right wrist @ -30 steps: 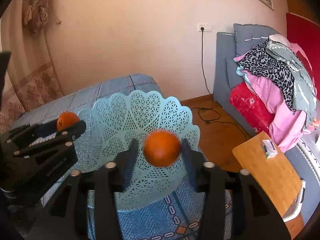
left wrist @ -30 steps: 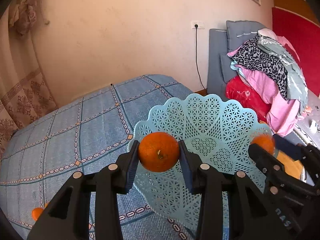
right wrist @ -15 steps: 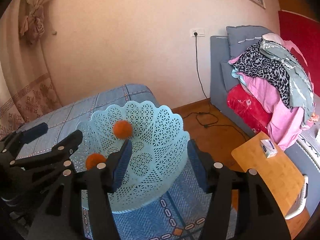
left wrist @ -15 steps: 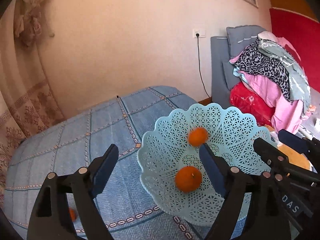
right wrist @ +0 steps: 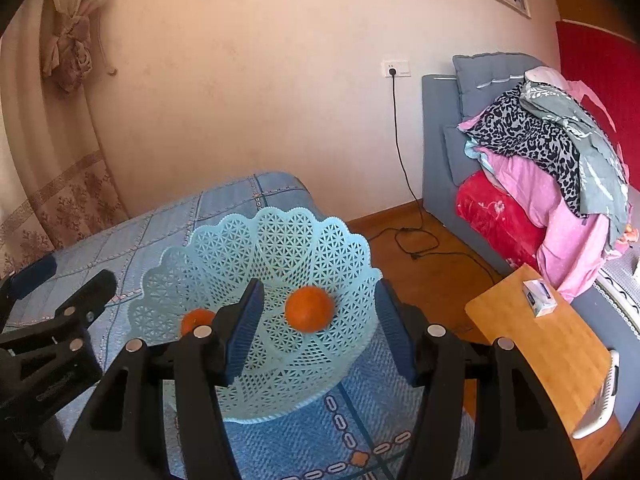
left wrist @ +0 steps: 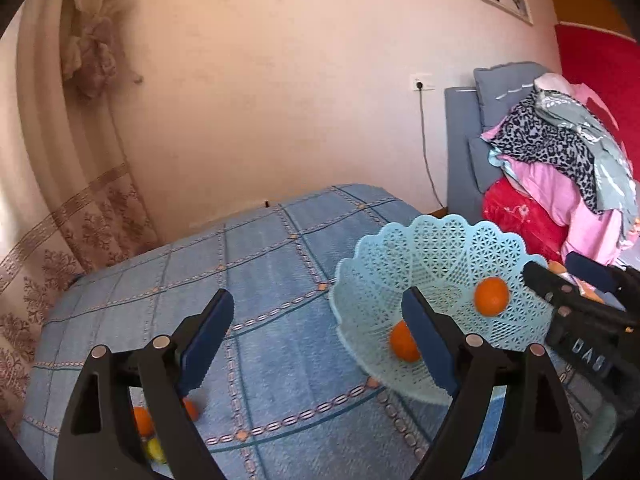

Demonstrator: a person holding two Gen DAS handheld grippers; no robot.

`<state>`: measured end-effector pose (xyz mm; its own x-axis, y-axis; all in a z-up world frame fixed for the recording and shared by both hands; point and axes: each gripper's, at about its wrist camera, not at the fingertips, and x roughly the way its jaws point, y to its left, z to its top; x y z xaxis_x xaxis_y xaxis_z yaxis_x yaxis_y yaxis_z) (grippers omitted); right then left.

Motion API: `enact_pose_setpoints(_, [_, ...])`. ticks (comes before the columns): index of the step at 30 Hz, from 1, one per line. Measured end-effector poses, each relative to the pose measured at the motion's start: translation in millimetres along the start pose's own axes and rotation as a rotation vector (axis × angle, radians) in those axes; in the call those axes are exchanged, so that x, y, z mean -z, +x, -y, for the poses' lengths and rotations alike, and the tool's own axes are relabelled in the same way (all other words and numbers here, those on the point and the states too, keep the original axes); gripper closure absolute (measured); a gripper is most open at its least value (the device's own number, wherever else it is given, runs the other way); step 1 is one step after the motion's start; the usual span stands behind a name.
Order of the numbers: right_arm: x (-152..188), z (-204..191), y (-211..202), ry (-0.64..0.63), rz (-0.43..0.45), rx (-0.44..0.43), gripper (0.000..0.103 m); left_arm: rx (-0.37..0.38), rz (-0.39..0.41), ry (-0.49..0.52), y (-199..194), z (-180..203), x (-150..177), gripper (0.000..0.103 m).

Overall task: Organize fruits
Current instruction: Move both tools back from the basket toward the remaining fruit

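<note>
Left gripper (left wrist: pixel 320 328): jaws just opened wide, nothing between them, over bare blue checked bedspread (left wrist: pixel 260 264). Loose oranges (left wrist: pixel 142 420) lie near the bed's edge, behind its left finger. Right gripper (right wrist: pixel 316 320): jaws parted, empty, straddling the near rim of the blue lattice basket (right wrist: pixel 280 240). Two oranges (right wrist: pixel 309 309) rest inside. Wooden side table (right wrist: pixel 552 344) stands right; clothes pile (right wrist: pixel 552 152) beyond.

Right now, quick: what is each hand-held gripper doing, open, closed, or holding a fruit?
Left hand-held gripper: open, empty, jaws just opened.
Right hand-held gripper: open, empty.
</note>
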<state>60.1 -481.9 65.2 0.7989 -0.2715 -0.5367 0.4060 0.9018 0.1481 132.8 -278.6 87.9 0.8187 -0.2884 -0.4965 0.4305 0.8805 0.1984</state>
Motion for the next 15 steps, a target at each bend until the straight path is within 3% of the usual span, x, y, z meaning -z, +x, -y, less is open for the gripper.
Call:
enact_pose_setpoints(6, [-3.0, -6.6, -16.1, 0.0, 0.019, -0.029, 0.042, -0.058, 0.022, -0.001, -19.4, -15.4, 7.8, 0.017])
enact_pose_setpoints(15, [-1.1, -33.9, -40.2, -0.06, 0.068, -0.07, 0.03, -0.144, 0.064, -0.006, -52.4, -39.5, 22.2, 0.014])
